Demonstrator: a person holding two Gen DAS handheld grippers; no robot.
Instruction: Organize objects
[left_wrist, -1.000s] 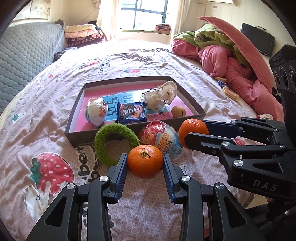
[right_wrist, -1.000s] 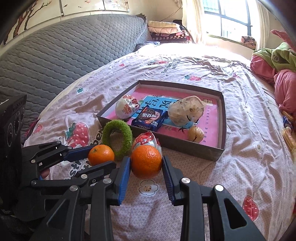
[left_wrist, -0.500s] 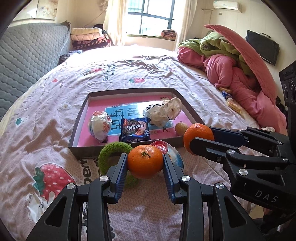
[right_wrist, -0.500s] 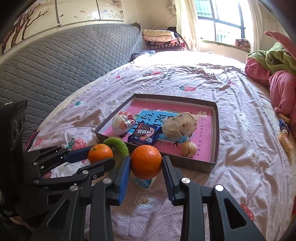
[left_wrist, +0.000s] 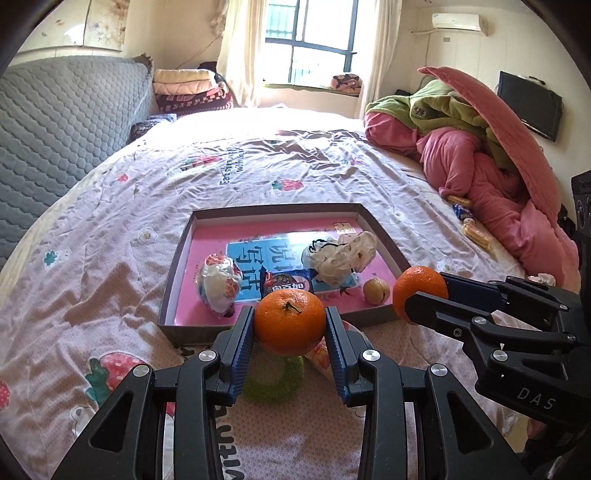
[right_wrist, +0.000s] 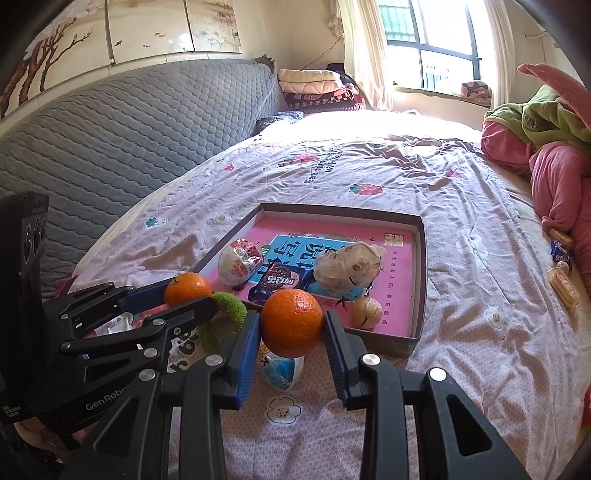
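My left gripper (left_wrist: 290, 323) is shut on an orange tangerine (left_wrist: 290, 320), held above the bedspread in front of the box. My right gripper (right_wrist: 291, 325) is shut on a second tangerine (right_wrist: 291, 322); in the left wrist view that fruit (left_wrist: 415, 288) shows at the right. The left one's fruit (right_wrist: 186, 288) shows at the left of the right wrist view. The shallow grey box with a pink floor (left_wrist: 184, 254) holds a foil egg (left_wrist: 219, 284), a dark cookie packet (left_wrist: 286, 280), a crumpled white bag (left_wrist: 340, 254) and a walnut (left_wrist: 376, 290).
A green fuzzy ring (left_wrist: 273, 380) and a wrapped snack egg (right_wrist: 280, 367) lie on the bedspread under the grippers. Pink and green bedding (left_wrist: 491, 155) is piled at the right. A grey quilted headboard (right_wrist: 110, 129) rises at the left. Small snack packets (right_wrist: 561, 277) lie near the right edge.
Both grippers have risen with their tangerines, so the box, the green ring and the snack egg now sit lower and farther in both views. The grips are unchanged.
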